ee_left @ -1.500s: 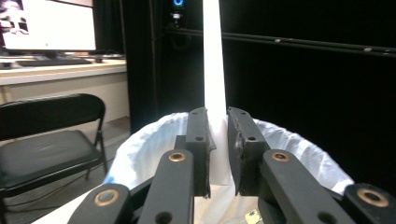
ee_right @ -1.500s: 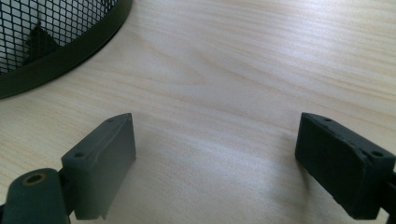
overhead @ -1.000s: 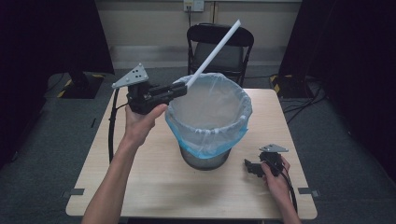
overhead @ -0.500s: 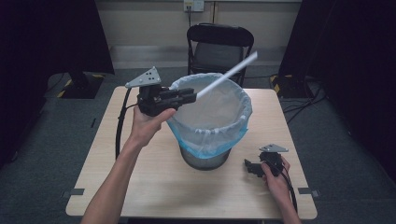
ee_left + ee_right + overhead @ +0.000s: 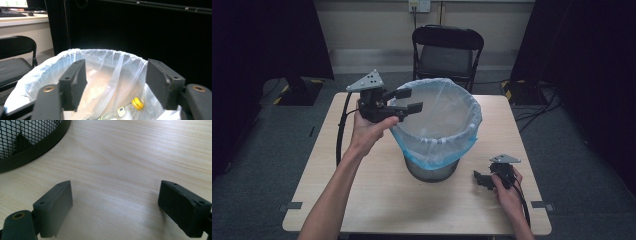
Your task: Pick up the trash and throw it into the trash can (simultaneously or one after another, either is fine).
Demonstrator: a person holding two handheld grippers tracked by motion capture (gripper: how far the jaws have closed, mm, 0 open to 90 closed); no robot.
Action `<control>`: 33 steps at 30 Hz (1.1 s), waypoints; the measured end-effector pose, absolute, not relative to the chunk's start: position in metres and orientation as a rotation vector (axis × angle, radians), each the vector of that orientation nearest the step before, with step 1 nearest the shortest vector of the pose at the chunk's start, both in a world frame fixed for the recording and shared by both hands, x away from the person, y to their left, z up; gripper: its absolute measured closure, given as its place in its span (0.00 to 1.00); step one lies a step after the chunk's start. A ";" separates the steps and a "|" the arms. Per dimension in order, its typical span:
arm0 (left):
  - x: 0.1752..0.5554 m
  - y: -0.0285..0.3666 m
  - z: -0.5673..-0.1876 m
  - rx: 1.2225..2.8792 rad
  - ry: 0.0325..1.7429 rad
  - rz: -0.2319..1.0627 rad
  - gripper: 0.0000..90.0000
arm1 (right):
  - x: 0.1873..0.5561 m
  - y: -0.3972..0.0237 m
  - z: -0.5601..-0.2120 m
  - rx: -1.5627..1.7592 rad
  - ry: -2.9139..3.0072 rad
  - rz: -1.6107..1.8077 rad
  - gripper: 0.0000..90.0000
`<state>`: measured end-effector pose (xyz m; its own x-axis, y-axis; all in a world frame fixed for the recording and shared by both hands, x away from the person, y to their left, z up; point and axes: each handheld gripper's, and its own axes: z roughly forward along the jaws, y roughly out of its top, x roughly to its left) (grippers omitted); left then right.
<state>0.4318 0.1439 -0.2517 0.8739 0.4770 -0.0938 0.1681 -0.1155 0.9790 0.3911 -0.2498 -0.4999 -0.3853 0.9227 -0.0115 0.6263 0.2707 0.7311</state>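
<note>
A black mesh waste bin lined with a pale blue-white plastic bag stands in the middle of the wooden table. My left gripper hovers over the bin's left rim, pointing across its mouth. Its jaws have just been opening and stand open with nothing between them. Looking down between the jaws of the left gripper, I see the bag and, at its bottom, a clear bottle with a yellow cap. My right gripper lies on the table right of the bin, open and empty.
In the right gripper view the open right gripper faces bare wood, with the bin's mesh base at the upper left. A black folding chair stands behind the table. Dark curtains flank the room.
The long white strip that my left gripper held over the bin has left its jaws, which have opened. The left hand shifted right toward the bin's rim. The right hand stayed put.
</note>
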 end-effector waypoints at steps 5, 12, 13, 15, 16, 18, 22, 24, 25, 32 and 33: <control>0.432 0.147 -0.252 1.674 0.527 0.284 0.22 | 0.391 -0.250 -0.500 1.397 2.108 0.907 0.13; 0.434 0.165 -0.255 1.670 0.560 0.316 0.18 | 0.391 -0.250 -0.500 1.397 2.109 0.907 0.13; 0.434 0.165 -0.255 1.670 0.560 0.316 0.19 | 0.391 -0.250 -0.500 1.397 2.109 0.907 0.13; 0.433 0.172 -0.257 1.666 0.567 0.329 0.19 | 0.391 -0.250 -0.500 1.397 2.109 0.907 0.13; 0.432 0.180 -0.260 1.657 0.579 0.332 0.19 | 0.391 -0.250 -0.500 1.397 2.109 0.907 0.13; 0.431 0.188 -0.261 1.644 0.597 0.338 0.19 | 0.391 -0.250 -0.500 1.397 2.109 0.907 0.13; 0.432 0.200 -0.263 1.632 0.623 0.350 0.18 | 0.391 -0.250 -0.500 1.397 2.108 0.907 0.13; 0.432 0.206 -0.263 1.621 0.629 0.346 0.20 | 0.391 -0.250 -0.500 1.397 2.108 0.907 0.13; 0.431 0.208 -0.263 1.616 0.634 0.348 0.20 | 0.391 -0.250 -0.500 1.397 2.108 0.907 0.13; 0.426 0.219 -0.268 1.621 0.667 0.374 0.19 | 0.391 -0.250 -0.500 1.397 2.108 0.907 0.13; 0.426 0.223 -0.269 1.614 0.679 0.377 0.19 | 0.391 -0.250 -0.500 1.397 2.109 0.907 0.13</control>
<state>0.4257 0.2234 -0.2692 0.7711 0.6214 -0.1389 0.2109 -0.0434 0.9765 0.3910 -0.2498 -0.4999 -0.3853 0.9227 -0.0116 0.6262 0.2707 0.7311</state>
